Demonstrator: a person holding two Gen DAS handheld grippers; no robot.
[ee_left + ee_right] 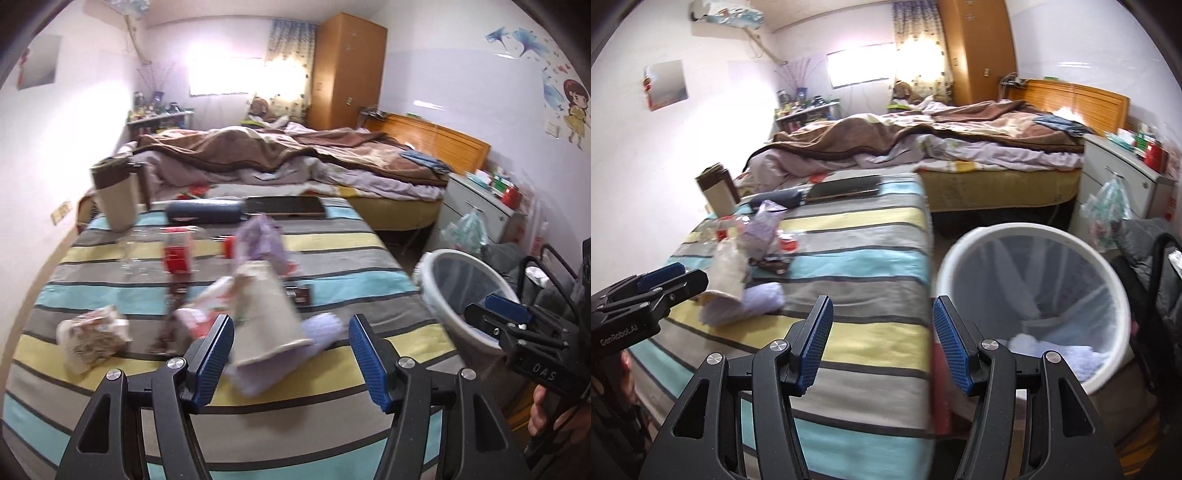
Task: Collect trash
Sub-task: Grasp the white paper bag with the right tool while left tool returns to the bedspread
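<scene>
Both sets of jaws stand open and empty. Left gripper (291, 354) faces a tipped paper cup (267, 314) among scraps on the striped worktop (351, 258); squeezing its thin wall could crush or flick it away from the bin (1030, 306) beside the right gripper (882, 343).

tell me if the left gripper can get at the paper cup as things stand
Probably yes: the left gripper is open, and the tipped paper cup lies just ahead between its fingers, with nothing in between. Only purple tissue crowds the cup.
</scene>
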